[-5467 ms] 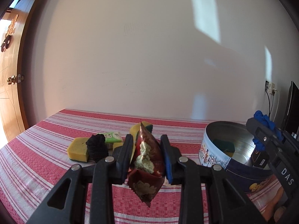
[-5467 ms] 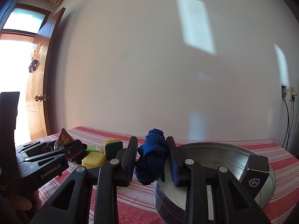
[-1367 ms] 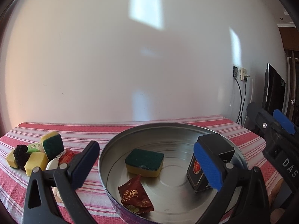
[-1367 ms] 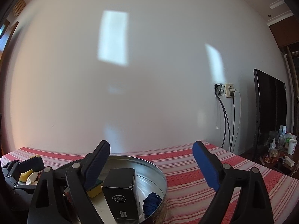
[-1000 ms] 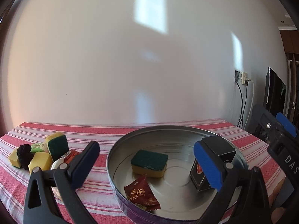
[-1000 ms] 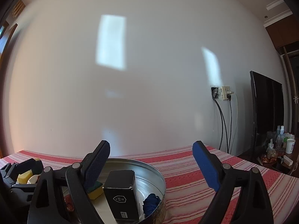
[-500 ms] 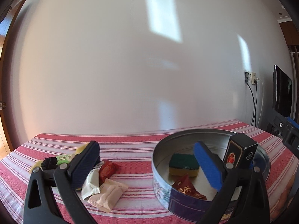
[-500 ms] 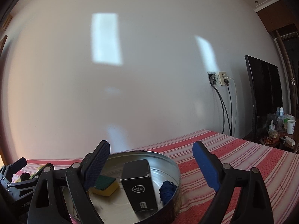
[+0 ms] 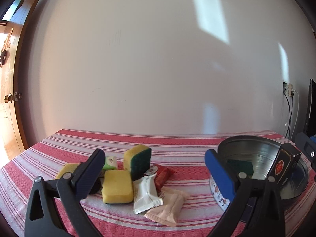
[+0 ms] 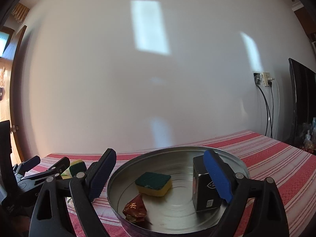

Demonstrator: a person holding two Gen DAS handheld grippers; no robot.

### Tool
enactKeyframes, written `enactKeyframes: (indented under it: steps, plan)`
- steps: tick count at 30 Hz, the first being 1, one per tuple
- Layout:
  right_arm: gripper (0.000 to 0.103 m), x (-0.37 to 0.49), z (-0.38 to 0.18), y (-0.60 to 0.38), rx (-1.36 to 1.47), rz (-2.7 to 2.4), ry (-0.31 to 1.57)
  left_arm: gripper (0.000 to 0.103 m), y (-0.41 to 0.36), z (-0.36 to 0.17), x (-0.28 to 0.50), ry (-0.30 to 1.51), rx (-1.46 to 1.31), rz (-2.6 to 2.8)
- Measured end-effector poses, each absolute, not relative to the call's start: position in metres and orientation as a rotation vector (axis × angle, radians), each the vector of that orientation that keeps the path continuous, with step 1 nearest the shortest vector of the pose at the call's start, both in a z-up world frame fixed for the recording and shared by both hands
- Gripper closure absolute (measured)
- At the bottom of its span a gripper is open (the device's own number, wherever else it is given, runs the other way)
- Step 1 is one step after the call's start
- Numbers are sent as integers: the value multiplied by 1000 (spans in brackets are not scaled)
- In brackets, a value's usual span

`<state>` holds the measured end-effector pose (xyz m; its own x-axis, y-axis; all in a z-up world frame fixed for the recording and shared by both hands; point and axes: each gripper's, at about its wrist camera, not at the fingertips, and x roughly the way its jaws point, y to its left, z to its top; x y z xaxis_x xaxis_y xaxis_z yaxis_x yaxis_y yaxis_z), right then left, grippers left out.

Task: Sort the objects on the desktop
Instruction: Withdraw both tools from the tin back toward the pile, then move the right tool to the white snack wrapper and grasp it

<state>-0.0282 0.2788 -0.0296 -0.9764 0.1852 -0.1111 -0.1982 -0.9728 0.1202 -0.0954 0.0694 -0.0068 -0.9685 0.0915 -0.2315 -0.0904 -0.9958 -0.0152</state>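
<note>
My left gripper (image 9: 156, 169) is open and empty, facing a pile on the striped cloth: a flat yellow sponge (image 9: 117, 186), an upright yellow-green sponge (image 9: 138, 159), a white packet (image 9: 146, 193), a beige packet (image 9: 168, 207), a red packet (image 9: 163, 174) and a green packet (image 9: 110, 162). The round metal tin (image 9: 256, 154) stands to the right. My right gripper (image 10: 160, 174) hangs open and empty over the tin (image 10: 122, 167), which holds a sponge (image 10: 154, 183), a dark red packet (image 10: 135, 210) and a black box (image 10: 205, 191). The left gripper (image 10: 45, 167) shows at the left.
The table wears a red and white striped cloth (image 9: 177, 144) and stands against a white wall. A wooden door (image 9: 9, 98) is at the far left. A wall socket with cables (image 10: 264, 83) and a dark screen (image 10: 302, 98) lie to the right.
Both grippers swung left. The left view went from the tin to the pile of sponges and packets. The right view now centres on the tin. Both jaws stayed wide.
</note>
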Motion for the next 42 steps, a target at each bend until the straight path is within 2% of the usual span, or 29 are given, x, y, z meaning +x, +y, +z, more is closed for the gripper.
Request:
enactKeyframes:
  steps: [3, 10, 19, 26, 29, 33, 37, 42]
  plan:
    - [11, -31, -31, 264, -169, 2963, 171, 1, 50, -7, -98, 7, -358, 3072]
    - [11, -45, -34, 227, -250, 3032, 90, 1, -9, -7, -111, -157, -447, 3183]
    - [11, -67, -41, 177, -397, 3172, 11, 1, -55, -9, -122, -218, -489, 3289]
    - [12, -97, -48, 137, -614, 3275, -45, 1, -83, -11, -132, -307, -555, 3333]
    - [23, -113, -53, 123, -736, 3295, -56, 1, -97, -14, -135, -385, -567, 3333]
    - [43, -147, -66, 110, -972, 3270, -73, 1, -106, -17, -135, -468, -574, 3317]
    - [50, -173, -80, 108, -1188, 3192, -42, 1, -106, -17, -134, -478, -565, 3304]
    - [50, -202, -95, 105, -1349, 3130, 12, 1, -101, -17, -137, -433, -568, 3292]
